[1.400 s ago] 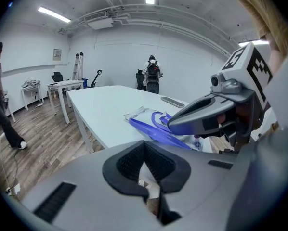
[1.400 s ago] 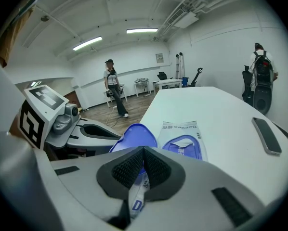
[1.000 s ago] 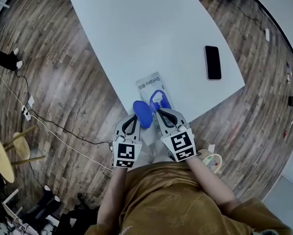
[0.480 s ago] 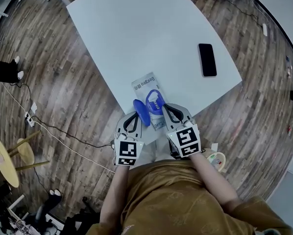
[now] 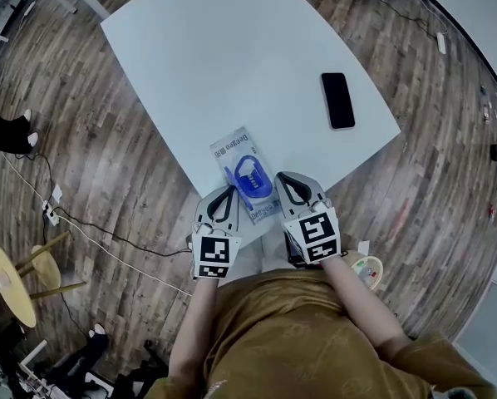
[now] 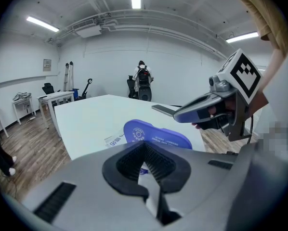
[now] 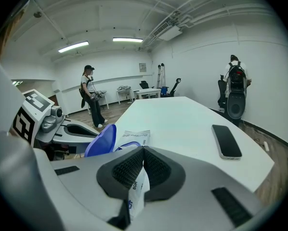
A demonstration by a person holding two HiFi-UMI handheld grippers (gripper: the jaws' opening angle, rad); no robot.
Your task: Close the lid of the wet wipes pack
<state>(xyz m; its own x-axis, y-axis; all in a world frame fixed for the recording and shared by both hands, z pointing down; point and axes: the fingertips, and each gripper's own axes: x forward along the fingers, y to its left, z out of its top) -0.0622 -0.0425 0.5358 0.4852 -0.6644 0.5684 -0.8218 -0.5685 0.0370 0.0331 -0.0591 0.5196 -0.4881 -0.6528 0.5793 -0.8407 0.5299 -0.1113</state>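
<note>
While right claw (image 7: 143,150) pinches wet wipes pack (image 5: 230,151), empty left claw (image 6: 145,145) sits clamped beside part-raised blue lid (image 5: 253,182).

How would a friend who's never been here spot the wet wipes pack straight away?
Find the big white table and look at its near edge, by the person. The wet wipes pack lies flat there, at the tips of the left hand-held gripper and the right hand-held gripper. Its blue oval lid sets it apart from the black phone farther right.
</note>
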